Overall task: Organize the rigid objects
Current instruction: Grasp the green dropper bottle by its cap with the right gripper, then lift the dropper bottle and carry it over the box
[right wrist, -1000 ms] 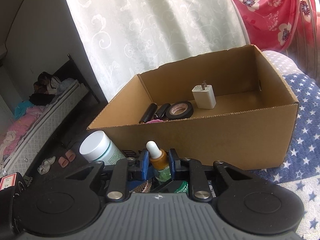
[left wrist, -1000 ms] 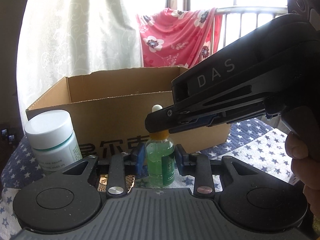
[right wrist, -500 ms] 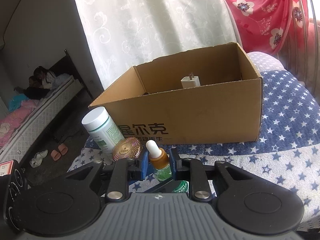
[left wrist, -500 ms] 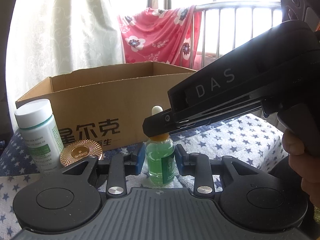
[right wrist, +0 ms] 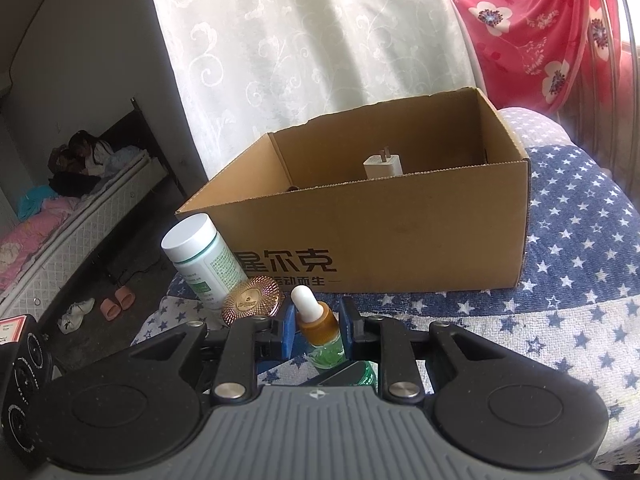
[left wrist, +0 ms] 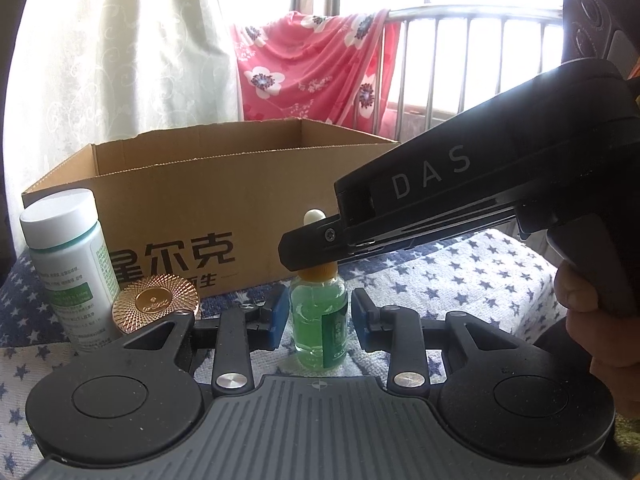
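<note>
A green dropper bottle [left wrist: 319, 320] with an amber collar and white bulb stands on the star-print cloth. My left gripper [left wrist: 319, 316] is open, its blue pads either side of the bottle body with small gaps. My right gripper [right wrist: 318, 330] is shut on the dropper bottle [right wrist: 318, 326] at its amber collar; its black body shows in the left wrist view [left wrist: 460, 208] coming in from the right. Behind stands an open cardboard box [right wrist: 400, 232] holding a white charger [right wrist: 383, 165].
A white-capped pill bottle [left wrist: 68, 264] and a round gold compact [left wrist: 156, 304] stand left of the dropper bottle, in front of the box. They also show in the right wrist view, pill bottle [right wrist: 204, 256], compact [right wrist: 252, 300]. The cloth's left edge drops to the floor.
Both grippers and the bottle have pulled back from the box, which looks farther and lower. The pill bottle and the gold compact have come into fuller view.
</note>
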Tool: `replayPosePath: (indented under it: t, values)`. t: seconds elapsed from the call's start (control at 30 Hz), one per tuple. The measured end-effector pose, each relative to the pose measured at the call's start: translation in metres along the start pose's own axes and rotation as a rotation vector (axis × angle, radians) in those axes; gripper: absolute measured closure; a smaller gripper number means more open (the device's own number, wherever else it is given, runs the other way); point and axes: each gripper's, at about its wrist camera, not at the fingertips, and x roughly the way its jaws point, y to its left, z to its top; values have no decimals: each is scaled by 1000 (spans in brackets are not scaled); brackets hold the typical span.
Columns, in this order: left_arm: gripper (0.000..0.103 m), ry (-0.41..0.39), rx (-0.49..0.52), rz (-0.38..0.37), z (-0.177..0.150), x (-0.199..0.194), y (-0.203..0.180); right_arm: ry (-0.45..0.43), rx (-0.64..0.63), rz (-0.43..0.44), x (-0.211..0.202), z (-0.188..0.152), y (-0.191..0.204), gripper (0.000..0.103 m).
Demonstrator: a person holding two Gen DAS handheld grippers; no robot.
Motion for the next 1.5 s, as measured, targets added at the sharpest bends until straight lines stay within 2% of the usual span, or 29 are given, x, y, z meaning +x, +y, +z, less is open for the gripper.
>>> replayPosePath:
  t: [0.43,0.53,0.87,1.5]
  values:
    - [71,46,-50,-20,4,31,20,10,5,5,1,1,0,78]
    - [72,48,-42,-15,11,45,7,17,-7,-8,4,1,1,77]
    - [72,46,-42,-16,9,34,6,11,-43,-44,9,2,5,77]
    - [72,60,-61,-24,12,31,1,2,-15,-38,2,4,3,79]
